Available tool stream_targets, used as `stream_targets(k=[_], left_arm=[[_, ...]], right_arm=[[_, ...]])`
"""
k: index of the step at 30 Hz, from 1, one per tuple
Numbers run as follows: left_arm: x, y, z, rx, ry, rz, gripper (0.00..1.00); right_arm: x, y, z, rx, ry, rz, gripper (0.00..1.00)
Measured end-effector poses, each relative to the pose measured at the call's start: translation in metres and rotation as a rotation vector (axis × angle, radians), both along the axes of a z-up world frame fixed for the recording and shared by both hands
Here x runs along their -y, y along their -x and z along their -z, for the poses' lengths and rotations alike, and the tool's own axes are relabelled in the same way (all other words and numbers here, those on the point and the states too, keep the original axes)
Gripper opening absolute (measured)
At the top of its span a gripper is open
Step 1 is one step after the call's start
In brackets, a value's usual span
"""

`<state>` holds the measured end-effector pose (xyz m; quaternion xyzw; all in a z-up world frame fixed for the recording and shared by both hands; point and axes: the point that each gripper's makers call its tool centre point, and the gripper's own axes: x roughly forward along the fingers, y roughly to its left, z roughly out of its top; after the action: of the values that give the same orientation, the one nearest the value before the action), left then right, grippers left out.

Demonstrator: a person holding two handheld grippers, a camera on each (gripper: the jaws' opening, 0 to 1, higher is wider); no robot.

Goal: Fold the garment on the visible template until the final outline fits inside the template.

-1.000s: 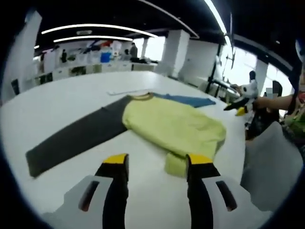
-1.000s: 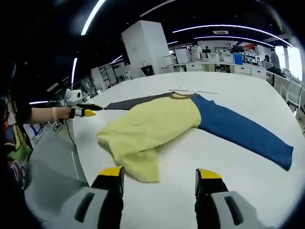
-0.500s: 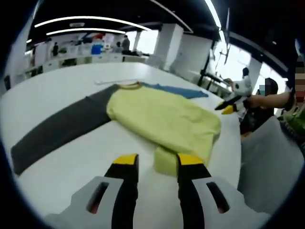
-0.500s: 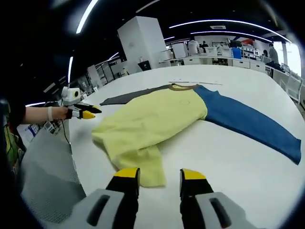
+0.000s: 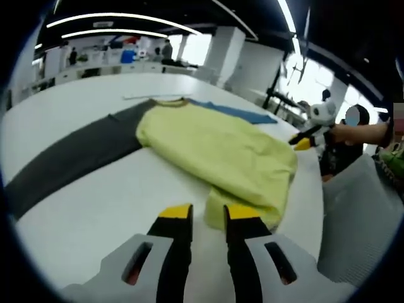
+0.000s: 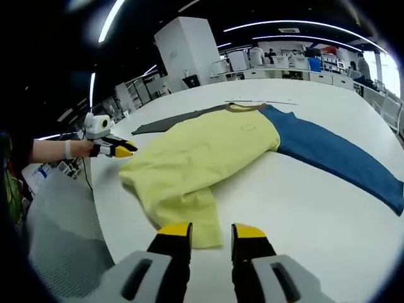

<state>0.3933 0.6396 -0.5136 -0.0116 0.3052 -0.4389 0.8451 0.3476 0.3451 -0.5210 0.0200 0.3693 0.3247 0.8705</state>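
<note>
A long-sleeved shirt (image 5: 214,148) lies spread across the white tabletop (image 5: 82,208), its yellow body bunched and folded over near the tabletop's near edge. In the left gripper view, the dark grey sleeve (image 5: 69,158) runs out flat toward the left, with a wide band of bare tabletop between it and the left tool (image 5: 201,211). That tool sits low over the tabletop, its yellow-tipped jaws drawn close with only a narrow gap, the folded yellow hem (image 5: 243,211) just ahead of them; whether any cloth is caught between them cannot be told. At the far right of this view the other tool, held in a person's hand, hangs just off the tabletop edge.

In the right gripper view, a hand (image 6: 76,148) at the left holds the left tool beside the tabletop edge, close to the shirt's bunched corner. The yellow body (image 6: 202,151) lies in the middle, and a folded flap reaches down to the right tool (image 6: 211,232), whose jaws are nearly together right at the flap's edge. The blue sleeve (image 6: 334,158) stretches flat to the right, with open white tabletop between it and the near edge.
</note>
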Motion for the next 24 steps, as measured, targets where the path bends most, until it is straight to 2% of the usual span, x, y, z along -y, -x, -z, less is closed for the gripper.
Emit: stream_targets(k=[6, 10, 17, 24], left_arm=[[0.002, 0.001, 0.006, -0.017, -0.003, 0.007, 0.16], [0.008, 0.005, 0.005, -0.022, -0.001, 0.014, 0.15], [0.007, 0.006, 0.011, -0.030, 0.007, 0.024, 0.15], [0.013, 0.010, 0.007, -0.031, 0.033, 0.048, 0.14]], right_arm=[[-0.002, 0.001, 0.010, -0.028, 0.015, -0.012, 0.16], [-0.005, 0.004, 0.013, -0.027, 0.029, -0.029, 0.14], [-0.006, 0.005, 0.015, -0.029, 0.029, -0.036, 0.14], [-0.006, 0.006, 0.018, -0.031, 0.040, -0.039, 0.10]])
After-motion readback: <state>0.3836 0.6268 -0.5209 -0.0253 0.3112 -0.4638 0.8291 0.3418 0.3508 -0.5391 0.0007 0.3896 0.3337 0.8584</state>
